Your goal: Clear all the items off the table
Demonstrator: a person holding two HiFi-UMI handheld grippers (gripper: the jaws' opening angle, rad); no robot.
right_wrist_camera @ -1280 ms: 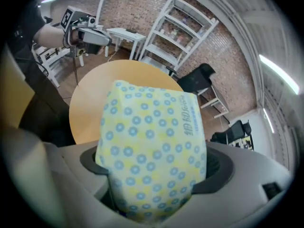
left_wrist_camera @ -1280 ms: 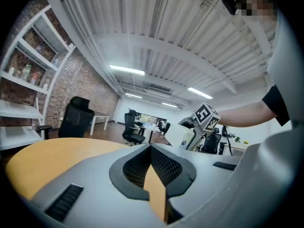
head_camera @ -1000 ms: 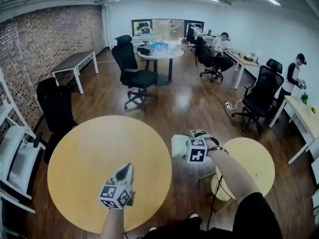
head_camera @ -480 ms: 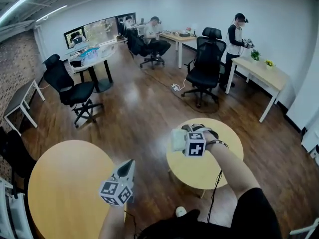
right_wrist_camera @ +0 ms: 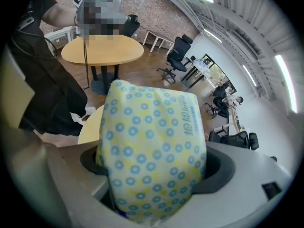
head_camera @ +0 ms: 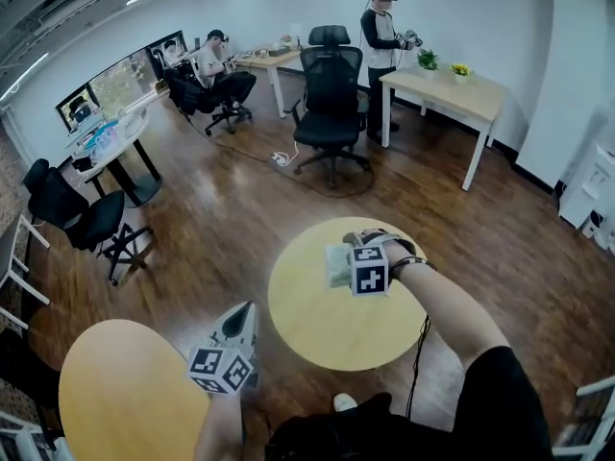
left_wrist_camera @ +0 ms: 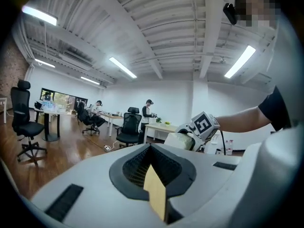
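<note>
Showing the right tool [head_camera: 337,263] clamped wide on a yellow tissue pack with blue dots [right_wrist_camera: 152,151], which is held above the small round bench [head_camera: 317,329] near its 12 o'clock rim. The left tool [head_camera: 247,313] is seen at 7 o'clock of the head view, beside a larger round bench [head_camera: 125,392] at 8 o'clock. Its jaws are closed narrowly on a thin tan piece [left_wrist_camera: 155,194].

The right gripper [head_camera: 338,265] holds the tissue pack [right_wrist_camera: 152,151] over the small round table [head_camera: 317,329]. The left gripper [head_camera: 242,323] is to its left, between that table and the big round table [head_camera: 115,392]. An office chair [head_camera: 330,94] and a desk [head_camera: 452,89] stand well behind them.
</note>
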